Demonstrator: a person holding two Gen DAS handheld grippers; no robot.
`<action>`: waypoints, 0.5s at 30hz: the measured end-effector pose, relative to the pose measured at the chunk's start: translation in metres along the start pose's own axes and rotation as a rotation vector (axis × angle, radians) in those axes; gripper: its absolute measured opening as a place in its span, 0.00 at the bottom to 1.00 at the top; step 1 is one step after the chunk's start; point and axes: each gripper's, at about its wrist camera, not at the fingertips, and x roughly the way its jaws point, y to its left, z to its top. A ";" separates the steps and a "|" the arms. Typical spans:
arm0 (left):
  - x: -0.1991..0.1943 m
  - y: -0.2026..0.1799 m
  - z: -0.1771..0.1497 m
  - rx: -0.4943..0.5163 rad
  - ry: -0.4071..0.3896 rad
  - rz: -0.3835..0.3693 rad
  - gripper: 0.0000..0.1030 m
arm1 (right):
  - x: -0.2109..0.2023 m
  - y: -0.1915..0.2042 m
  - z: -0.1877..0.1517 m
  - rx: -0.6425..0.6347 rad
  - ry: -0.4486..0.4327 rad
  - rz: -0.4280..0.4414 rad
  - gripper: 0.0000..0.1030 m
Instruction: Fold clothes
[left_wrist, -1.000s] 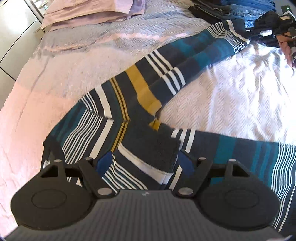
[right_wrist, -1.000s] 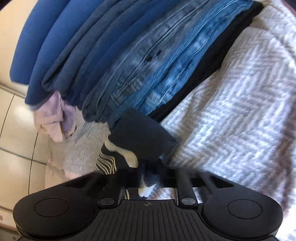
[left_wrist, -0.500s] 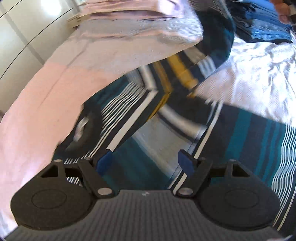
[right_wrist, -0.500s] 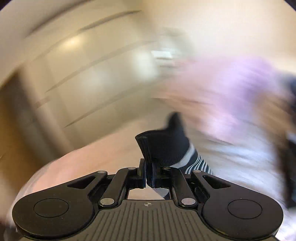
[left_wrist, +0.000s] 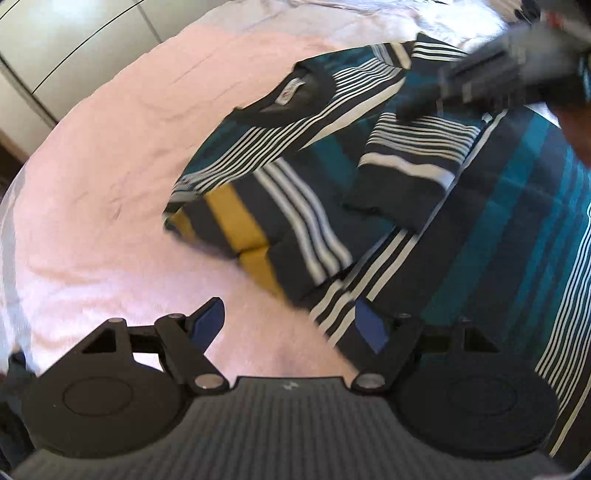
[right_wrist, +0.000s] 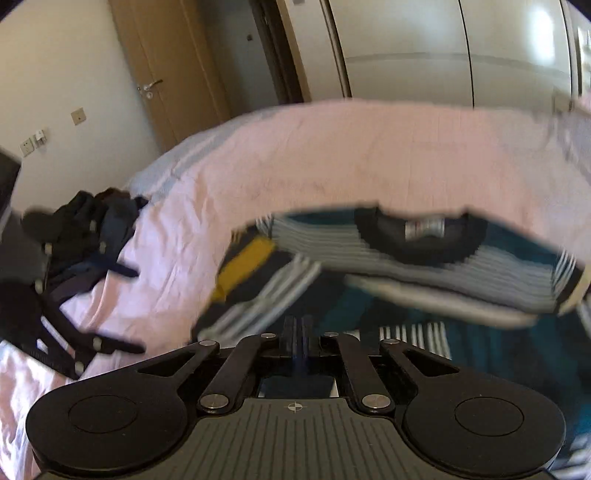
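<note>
Knitted, striped in navy, teal and mustard, the sweater (left_wrist: 369, 206) sprawls right of centre on the pink bedspread (left_wrist: 110, 184): soft, limp (best pinched at cuff or hem). Left gripper (left_wrist: 291, 325) gapes empty; right gripper (right_wrist: 298, 328) is closed, its hold hidden.

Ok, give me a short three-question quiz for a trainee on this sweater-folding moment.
1. True or false: the left gripper has its jaws shut.
2. On the striped sweater, what colour is the wide band on the folded part nearest the left gripper? A red, B mustard yellow, C purple.
3. What surface does the striped sweater lie on?

Key:
1. False; the jaws stand wide apart with nothing between them.
2. B.
3. The pink bedspread.
</note>
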 end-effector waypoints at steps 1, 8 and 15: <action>-0.001 0.004 -0.003 -0.011 -0.004 0.000 0.73 | -0.005 0.006 0.009 -0.010 -0.039 0.001 0.04; 0.007 0.021 -0.011 -0.061 -0.027 -0.033 0.73 | 0.024 0.048 0.003 -0.044 -0.004 0.069 0.04; 0.050 0.007 0.035 -0.102 -0.056 -0.223 0.70 | 0.004 0.002 -0.028 0.088 0.144 -0.105 0.07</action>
